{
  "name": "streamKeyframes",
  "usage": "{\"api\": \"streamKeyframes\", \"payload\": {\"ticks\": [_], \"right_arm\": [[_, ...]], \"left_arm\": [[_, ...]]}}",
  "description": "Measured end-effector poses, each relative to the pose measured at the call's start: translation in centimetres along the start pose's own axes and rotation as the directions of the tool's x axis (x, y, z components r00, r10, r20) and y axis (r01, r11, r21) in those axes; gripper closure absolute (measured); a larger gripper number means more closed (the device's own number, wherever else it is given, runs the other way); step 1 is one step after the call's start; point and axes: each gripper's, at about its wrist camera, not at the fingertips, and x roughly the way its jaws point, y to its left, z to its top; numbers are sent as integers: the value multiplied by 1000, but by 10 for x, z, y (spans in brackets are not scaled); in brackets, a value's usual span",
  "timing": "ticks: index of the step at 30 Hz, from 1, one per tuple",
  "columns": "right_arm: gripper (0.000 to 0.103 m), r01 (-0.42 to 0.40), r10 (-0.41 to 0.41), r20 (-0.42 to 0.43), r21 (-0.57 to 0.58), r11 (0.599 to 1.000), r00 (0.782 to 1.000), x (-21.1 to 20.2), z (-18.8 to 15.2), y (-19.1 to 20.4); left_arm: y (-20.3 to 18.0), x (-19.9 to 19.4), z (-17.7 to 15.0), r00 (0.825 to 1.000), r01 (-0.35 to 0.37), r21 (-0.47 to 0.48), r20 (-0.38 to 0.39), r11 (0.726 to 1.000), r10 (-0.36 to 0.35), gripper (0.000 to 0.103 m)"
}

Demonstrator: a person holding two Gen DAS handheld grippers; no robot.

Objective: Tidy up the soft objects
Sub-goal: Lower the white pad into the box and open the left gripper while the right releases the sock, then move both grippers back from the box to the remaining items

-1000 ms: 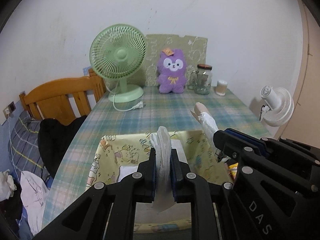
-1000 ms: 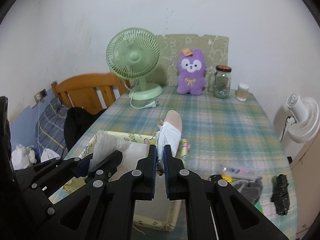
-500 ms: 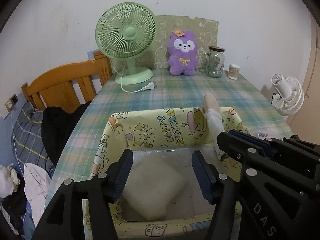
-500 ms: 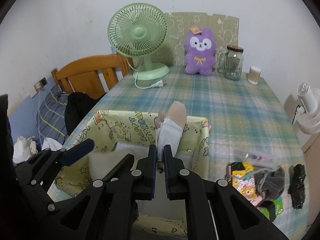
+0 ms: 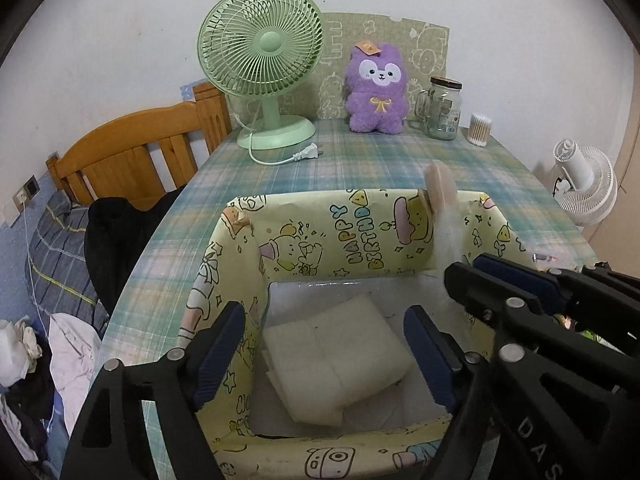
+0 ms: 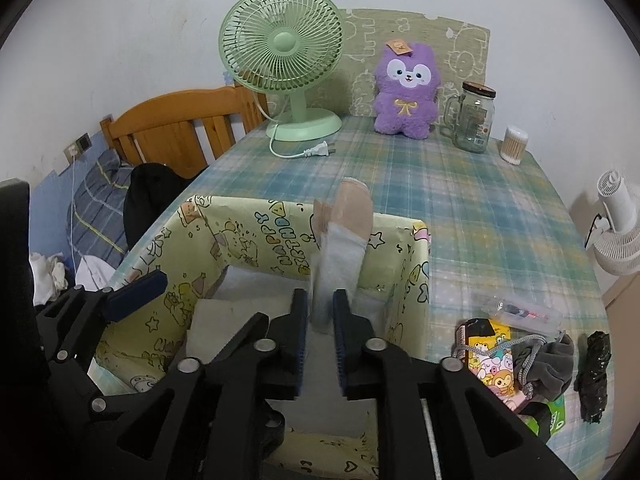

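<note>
A yellow cartoon-print box (image 5: 320,240) stands on the plaid table. A folded white cloth (image 5: 336,360) lies flat on the box's floor. My left gripper (image 5: 322,320) hovers over it with its jaws still opening wide and nothing held. My right gripper (image 6: 320,300) is beside it over the box's right half. Its jaws are opening, and a white and beige sock (image 6: 344,232) stands blurred between them, its toe above the box rim. In the left wrist view the sock (image 5: 440,200) rises from the right gripper (image 5: 500,276).
At the table's far end stand a green fan (image 6: 284,48), a purple plush toy (image 6: 404,96), a glass jar (image 6: 474,120) and a cotton swab pot (image 6: 514,146). A grey pouch (image 6: 548,364), a colourful pack (image 6: 492,364) and a black bundle (image 6: 596,376) lie right of the box. A wooden chair (image 5: 132,152) is on the left.
Both grippers sank towards the box. The left gripper opened and the white cloth dropped onto the box floor. The right jaws parted slightly around the sock.
</note>
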Motion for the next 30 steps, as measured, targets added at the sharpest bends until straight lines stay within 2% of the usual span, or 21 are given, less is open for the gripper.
{"api": "streamKeyframes", "payload": {"ticks": [1,3,10,12,14,19,26,30], "right_arm": [[66,-2,2,2,2,1000,1000,0,-1,0],[43,2,-3,13,6,1000,1000,-3,-2,-1],[39,17,-17,34,4,1000,999,-12,-2,-3],[29,28,-28,45,7,1000,999,-16,-1,-5],[26,32,-32,61,10,999,998,-21,-1,-6],[22,41,-42,91,14,999,995,-34,2,-11],[7,55,-59,139,33,998,989,-56,4,-23],[7,43,-49,157,40,998,986,-66,4,-30]], "left_arm": [[0,0,-1,1000,-1,1,-1,1000,1,17],[0,-1,-2,1000,3,-5,0,1000,-3,14],[0,-9,-3,1000,6,-11,7,1000,-6,14],[-1,-13,-2,1000,10,-12,16,1000,-10,13],[-2,-17,-1,1000,10,-15,27,1000,-10,12],[-8,-28,4,999,3,-16,54,1000,-2,10],[-16,-44,11,996,19,-21,88,1000,-17,10],[-25,-53,14,994,11,-14,108,1000,-9,8]]}}
